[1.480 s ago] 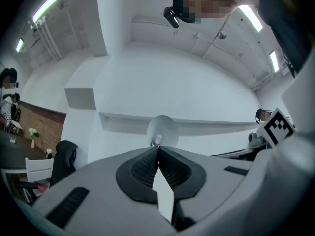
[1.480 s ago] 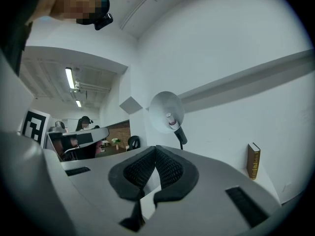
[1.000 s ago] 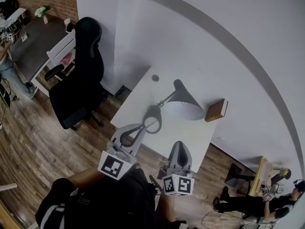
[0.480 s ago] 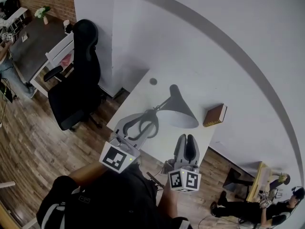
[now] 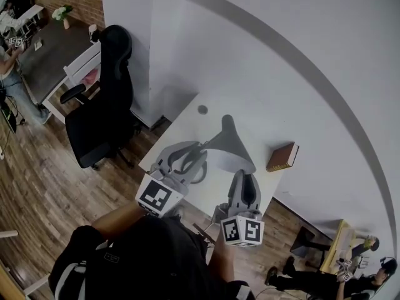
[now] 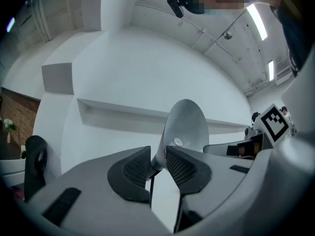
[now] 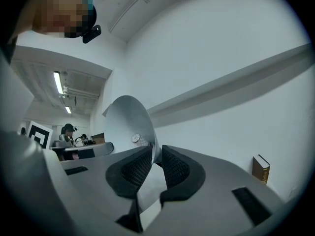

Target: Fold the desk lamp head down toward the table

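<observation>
A grey desk lamp stands on the white table. Its cone shade opens toward me, and its ring base is partly hidden. My left gripper reaches in from the left. In the left gripper view its pads are shut on the shade's narrow neck, with the shade rising behind. My right gripper is at the shade's near edge. Its jaws are closing, the shade's thin rim stands between the pads, and a gap still shows at the right pad.
A brown book stands at the table's right edge, seen also in the right gripper view. A small dark disc lies at the table's far side. A black office chair stands left of the table. White walls close the back.
Both grippers have moved forward from the table's near edge up to the lamp. Their jaws, shut a second ago, now stand apart around the neck and the rim.
</observation>
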`<state>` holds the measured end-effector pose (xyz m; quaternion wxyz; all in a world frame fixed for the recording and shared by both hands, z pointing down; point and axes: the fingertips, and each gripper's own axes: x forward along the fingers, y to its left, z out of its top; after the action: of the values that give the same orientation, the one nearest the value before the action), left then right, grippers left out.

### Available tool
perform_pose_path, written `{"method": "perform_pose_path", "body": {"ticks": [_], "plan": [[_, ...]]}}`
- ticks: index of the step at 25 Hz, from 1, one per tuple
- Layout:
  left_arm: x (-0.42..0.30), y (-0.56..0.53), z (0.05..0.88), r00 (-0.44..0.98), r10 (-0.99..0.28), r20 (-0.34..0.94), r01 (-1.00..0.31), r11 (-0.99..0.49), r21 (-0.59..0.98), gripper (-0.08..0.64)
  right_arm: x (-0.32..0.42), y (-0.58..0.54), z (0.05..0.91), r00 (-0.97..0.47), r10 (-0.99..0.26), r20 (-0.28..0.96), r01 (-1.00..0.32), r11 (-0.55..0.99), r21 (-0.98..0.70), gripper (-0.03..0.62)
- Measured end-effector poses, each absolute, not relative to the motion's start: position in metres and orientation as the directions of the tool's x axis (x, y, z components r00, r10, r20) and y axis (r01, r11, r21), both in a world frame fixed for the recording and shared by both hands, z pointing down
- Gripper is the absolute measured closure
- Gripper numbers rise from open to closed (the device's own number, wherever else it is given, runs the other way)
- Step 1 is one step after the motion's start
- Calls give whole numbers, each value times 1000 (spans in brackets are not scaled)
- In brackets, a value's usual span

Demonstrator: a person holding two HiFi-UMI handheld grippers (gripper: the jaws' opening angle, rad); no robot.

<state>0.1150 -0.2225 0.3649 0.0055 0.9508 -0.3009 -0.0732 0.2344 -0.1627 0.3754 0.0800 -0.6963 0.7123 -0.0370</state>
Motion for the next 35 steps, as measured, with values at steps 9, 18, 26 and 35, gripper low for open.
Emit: {"method": "perform_pose_path", "body": {"ticks": [9, 18, 26, 35], "plan": [[123, -220, 367, 815, -562, -142, -554, -827, 97, 517, 236, -165, 382, -53, -997, -63, -982, 63, -176, 565], [117, -206, 393, 803, -583, -123, -577, -812, 84, 528, 230, -152, 405, -74, -996, -46, -982, 81, -168, 568], [117, -203, 406, 792, -598, -122, -597, -801, 51, 529, 231, -150, 423, -83, -996, -35, -983, 87, -164, 571], [117, -203, 432, 781, -616, -105, -618, -786, 22, 531, 230, -151, 449, -84, -996, 4, -987, 83, -135, 572]]}}
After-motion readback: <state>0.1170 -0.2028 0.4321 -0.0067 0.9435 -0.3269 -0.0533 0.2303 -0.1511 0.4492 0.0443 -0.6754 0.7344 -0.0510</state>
